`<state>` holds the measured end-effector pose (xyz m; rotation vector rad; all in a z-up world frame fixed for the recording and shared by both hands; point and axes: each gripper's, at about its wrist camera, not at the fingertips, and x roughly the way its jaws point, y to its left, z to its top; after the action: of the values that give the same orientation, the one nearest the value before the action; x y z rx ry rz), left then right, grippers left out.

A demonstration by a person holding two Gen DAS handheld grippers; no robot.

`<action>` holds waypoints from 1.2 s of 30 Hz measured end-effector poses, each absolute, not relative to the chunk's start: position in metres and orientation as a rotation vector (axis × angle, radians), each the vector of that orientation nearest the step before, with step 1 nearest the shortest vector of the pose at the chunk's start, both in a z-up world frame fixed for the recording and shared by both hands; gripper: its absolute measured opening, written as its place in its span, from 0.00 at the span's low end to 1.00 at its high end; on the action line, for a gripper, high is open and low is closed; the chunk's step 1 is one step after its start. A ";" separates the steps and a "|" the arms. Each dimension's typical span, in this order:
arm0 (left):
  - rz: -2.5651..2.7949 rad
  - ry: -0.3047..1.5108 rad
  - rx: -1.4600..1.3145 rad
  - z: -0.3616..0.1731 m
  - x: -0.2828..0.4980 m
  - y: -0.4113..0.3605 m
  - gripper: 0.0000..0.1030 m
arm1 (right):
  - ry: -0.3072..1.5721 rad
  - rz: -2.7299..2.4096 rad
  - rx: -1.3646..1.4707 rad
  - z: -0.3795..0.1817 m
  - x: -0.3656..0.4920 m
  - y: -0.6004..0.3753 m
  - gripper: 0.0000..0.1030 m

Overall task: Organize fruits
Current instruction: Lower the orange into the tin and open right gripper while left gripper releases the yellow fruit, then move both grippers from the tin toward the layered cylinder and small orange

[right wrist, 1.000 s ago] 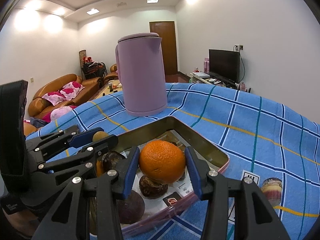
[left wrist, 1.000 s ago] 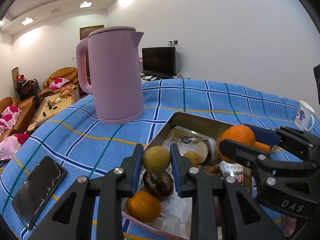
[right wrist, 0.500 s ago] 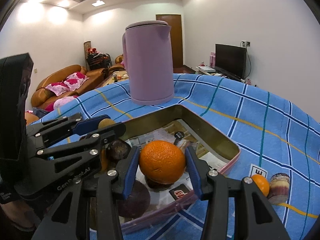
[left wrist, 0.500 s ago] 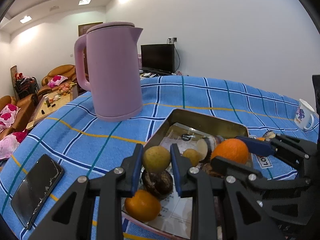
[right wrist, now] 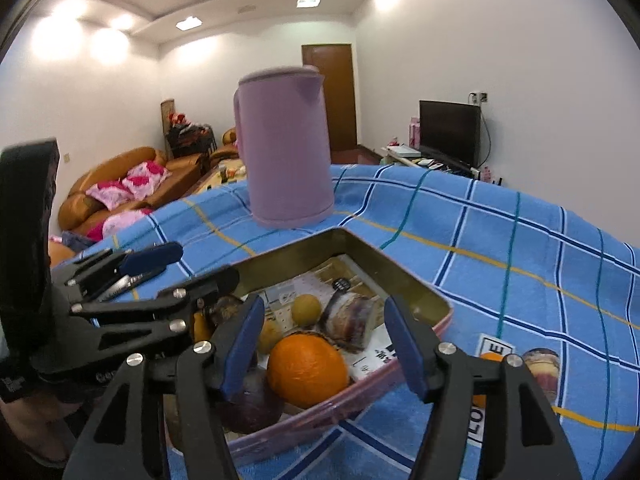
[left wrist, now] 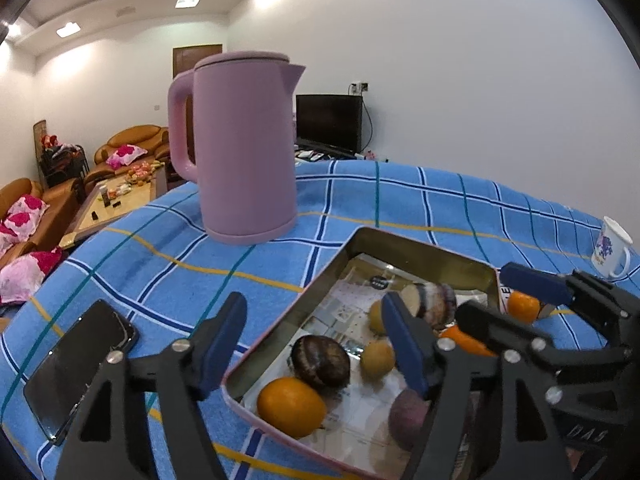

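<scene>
1. The bench (left wrist: 400, 200) was covered with a blue checked cloth.
2. A big pink kettle (left wrist: 240, 144) stood upright on the bench, near the far corner of the tin.
3. A metal tin (right wrist: 408, 280) with a pink rim lay on the bench and held the fruits.
4. The left gripper (left wrist: 312, 344) hung over the near left corner of the tin. Its jaws had just been opening. Its fingers (left wrist: 224, 340) were let go, and the small yellow fruit (left wrist: 378, 359) lay in the tin below, touching neither finger.
5. The right gripper (right wrist: 322, 344) hung over the near edge of the tin. Its jaws had just been opening too. Its fingers (right wrist: 402, 344) stood apart from the big orange (right wrist: 307, 370), which sat in the tin on other dark fruits.
6. A black phone (left wrist: 80, 364) lay flat near the left edge of the bench.
7. A white mug (left wrist: 612, 248) with a purple picture stood near the right edge of the bench.
8. A small orange (left wrist: 522, 307) lay on the cloth just beside the right side of the tin.
</scene>
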<state>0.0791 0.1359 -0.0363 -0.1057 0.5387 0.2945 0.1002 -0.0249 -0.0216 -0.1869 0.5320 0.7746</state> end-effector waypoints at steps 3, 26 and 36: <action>0.284 0.535 -0.096 -0.035 0.079 0.128 0.78 | 0.520 0.742 -0.158 -0.016 0.102 -0.036 0.63; 0.113 0.479 0.003 -0.011 0.104 0.033 0.97 | 0.669 0.308 -0.054 -0.026 0.174 -0.154 0.63; 0.181 0.499 0.050 -0.025 0.126 0.035 0.98 | 0.788 0.329 -0.041 -0.051 0.185 -0.149 0.63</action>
<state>0.1261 0.0348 -0.0254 0.0499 0.4992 0.1809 0.1852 -0.1486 -0.0510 -0.0408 0.7877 0.3285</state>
